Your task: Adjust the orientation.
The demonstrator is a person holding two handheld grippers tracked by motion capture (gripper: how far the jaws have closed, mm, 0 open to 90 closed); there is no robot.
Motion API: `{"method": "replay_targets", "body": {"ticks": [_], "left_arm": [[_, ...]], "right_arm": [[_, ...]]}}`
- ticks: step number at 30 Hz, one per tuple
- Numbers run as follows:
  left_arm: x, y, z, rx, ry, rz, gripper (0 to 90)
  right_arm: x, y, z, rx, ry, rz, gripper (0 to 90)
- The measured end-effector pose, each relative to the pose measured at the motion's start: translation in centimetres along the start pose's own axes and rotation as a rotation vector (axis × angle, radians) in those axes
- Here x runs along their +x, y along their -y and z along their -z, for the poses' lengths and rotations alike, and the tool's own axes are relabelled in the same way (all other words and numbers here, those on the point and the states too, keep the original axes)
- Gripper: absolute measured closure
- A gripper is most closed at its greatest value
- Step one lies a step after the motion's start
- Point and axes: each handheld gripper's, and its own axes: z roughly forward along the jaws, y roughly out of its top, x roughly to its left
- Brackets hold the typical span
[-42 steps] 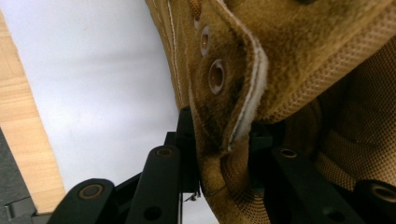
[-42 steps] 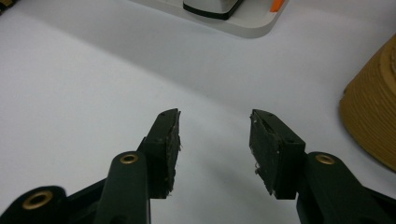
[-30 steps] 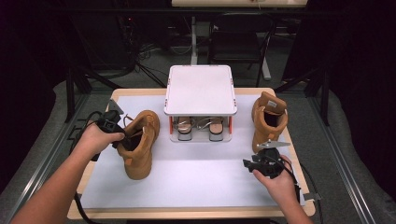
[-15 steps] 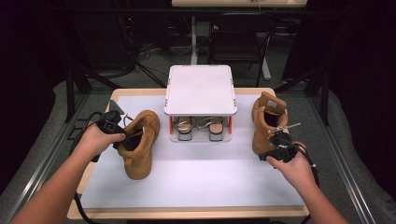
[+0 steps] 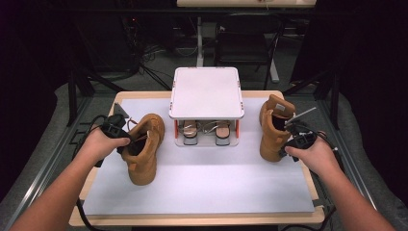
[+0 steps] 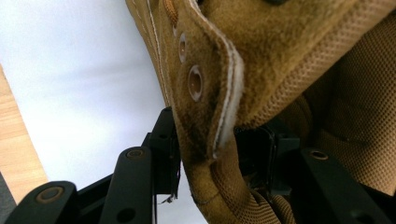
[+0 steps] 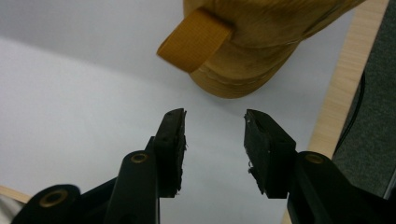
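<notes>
A tan suede boot (image 5: 143,156) stands at the left of the white mat, with its collar (image 6: 219,88) between the jaws of my left gripper (image 5: 126,143) (image 6: 210,154). Those jaws have just been opening; they flank the padded collar edge loosely, so the gripper is open. A second tan boot (image 5: 271,129) stands upright at the right. My right gripper (image 5: 289,140) (image 7: 214,135) is open and empty just behind that boot's heel (image 7: 243,70), below its pull loop (image 7: 194,41).
A white two-level shoe rack (image 5: 206,91) stands at the back centre, with a pair of sandals (image 5: 204,131) under its top. The white mat (image 5: 202,185) covers most of the wooden table (image 5: 317,192). Black cables trail off both sides.
My right hand has moved from the table's front right corner back and up to the right boot's heel. The left hand and its boot have stayed in place.
</notes>
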Motion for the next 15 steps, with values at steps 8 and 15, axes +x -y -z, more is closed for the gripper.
{"method": "replay_targets", "body": {"ticks": [8,15], "left_arm": [[0.1,0.1,0.0,-0.011,0.008,0.0,56.8],[0.1,0.1,-0.1,-0.006,0.006,-0.004,56.8]], "right_arm": [[-1.3,-2.7,2.5,0.038,0.023,-0.111,58.9],[-1.6,-4.5,3.8,0.035,0.086,-0.142,58.8]]}}
